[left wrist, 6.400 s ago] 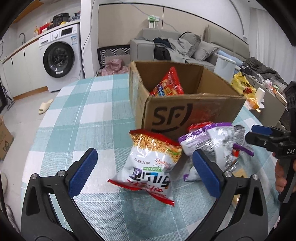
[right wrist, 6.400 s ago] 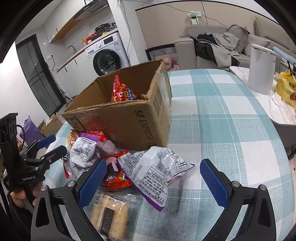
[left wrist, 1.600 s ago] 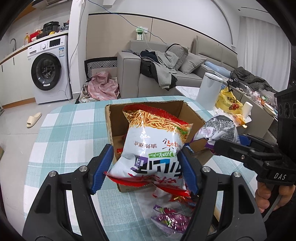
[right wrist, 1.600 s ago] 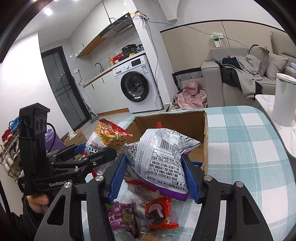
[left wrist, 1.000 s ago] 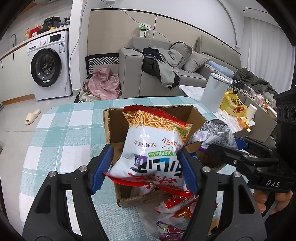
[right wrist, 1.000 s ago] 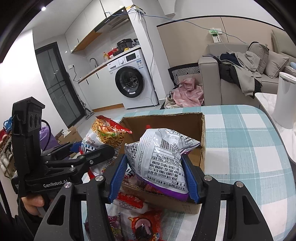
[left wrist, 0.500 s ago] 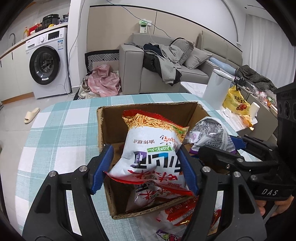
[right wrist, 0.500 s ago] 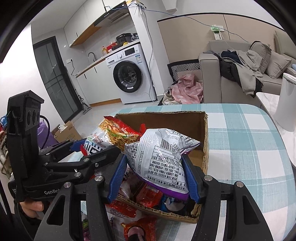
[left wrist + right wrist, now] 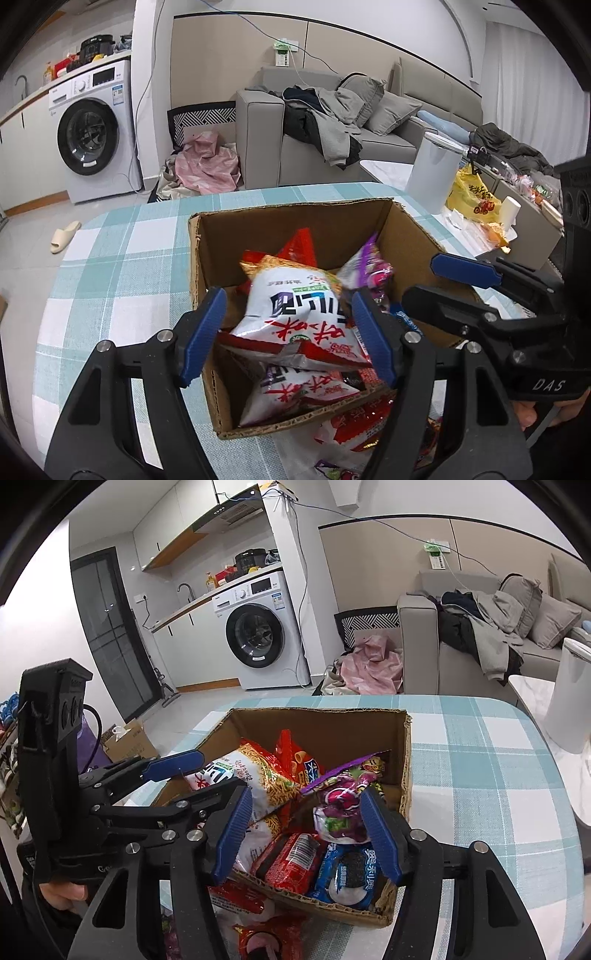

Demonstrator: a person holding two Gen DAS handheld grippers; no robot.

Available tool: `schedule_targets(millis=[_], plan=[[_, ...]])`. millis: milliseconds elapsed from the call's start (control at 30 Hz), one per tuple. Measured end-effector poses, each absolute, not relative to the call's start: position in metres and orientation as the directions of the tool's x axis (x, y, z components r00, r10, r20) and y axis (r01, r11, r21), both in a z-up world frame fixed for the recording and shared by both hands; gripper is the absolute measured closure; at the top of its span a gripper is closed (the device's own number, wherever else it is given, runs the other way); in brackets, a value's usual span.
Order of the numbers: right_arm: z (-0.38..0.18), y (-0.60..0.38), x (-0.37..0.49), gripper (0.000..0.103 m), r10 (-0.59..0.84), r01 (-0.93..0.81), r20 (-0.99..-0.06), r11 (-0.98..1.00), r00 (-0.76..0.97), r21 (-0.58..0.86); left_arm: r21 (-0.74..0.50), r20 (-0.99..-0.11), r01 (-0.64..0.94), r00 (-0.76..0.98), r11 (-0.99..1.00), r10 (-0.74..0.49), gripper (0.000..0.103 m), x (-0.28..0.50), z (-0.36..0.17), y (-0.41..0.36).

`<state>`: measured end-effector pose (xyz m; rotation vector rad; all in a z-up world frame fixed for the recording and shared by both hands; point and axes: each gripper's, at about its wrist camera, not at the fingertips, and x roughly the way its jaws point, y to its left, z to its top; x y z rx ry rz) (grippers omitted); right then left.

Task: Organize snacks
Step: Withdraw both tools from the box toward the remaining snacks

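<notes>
While both grippers hang over the cardboard box (image 9: 406, 236) on the teal checked tablecloth (image 9: 122, 266), the snacks are mostly inside it already. The left gripper (image 9: 290, 334) has the white noodle-snack bag (image 9: 295, 314) between its blue pads — big Chinese lettering, upside down from that camera — though whether the pads actually press it can't be told. The right gripper (image 9: 306, 830) is letting go: its jaws are opening, and the purple-trimmed bag (image 9: 341, 805) sits between them in the box, clear of the left pad. Below it lie a red packet (image 9: 291, 860) with a barcode and a blue cookie pack (image 9: 347, 875) with Chinese print. The right gripper's body reads "DAS". More red packets (image 9: 258, 923) lie outside on the table.
</notes>
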<state>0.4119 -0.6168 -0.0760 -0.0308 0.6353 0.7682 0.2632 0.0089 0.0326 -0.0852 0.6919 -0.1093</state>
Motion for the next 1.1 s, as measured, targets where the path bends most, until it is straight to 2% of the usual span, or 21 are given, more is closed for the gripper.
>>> schedule_targets(millis=[67,133,333,467,567,667,1100], plan=[[-0.075,-0.62,0.409,0.029,0.64,-0.656,-0.538,0.729,0.549,0.196,-0.122,-0.634,0.074,0.761,0.99,-0.135,0.032,0.26,0.034,0.01],[-0.074,-0.624,0.406,0.027,0.645,-0.657,-0.536,0.726,0.545,0.204,-0.126,-0.633,0.082,0.761,0.989,-0.143,0.025,0.256,0.037,0.009],[-0.069,-0.633,0.392,0.005,0.654,-0.662,-0.513,0.721,0.555,0.203,-0.107,-0.626,0.09,0.767,0.99,-0.138,0.018,0.236,0.046,0.006],[-0.069,-0.64,0.385,0.003,0.653,-0.651,-0.507,0.728,0.562,0.215,-0.095,-0.616,0.087,0.777,0.992,-0.127,0.016,0.22,0.052,0.008],[-0.07,-0.643,0.381,0.0,0.648,-0.641,-0.513,0.734,0.563,0.224,-0.083,-0.602,0.07,0.792,0.994,-0.105,0.0,0.207,0.056,0.01],[-0.072,-0.647,0.378,0.0,0.641,-0.635,-0.522,0.739,0.563,0.223,-0.072,-0.582,0.062,0.808,0.995,-0.093,0.001,0.194,0.059,0.011],[-0.091,-0.658,0.354,0.0,0.651,-0.635,-0.584,0.721,0.484,0.277,-0.102,-0.598,0.062,0.794,0.993,-0.111,0.001,0.154,0.053,0.019]])
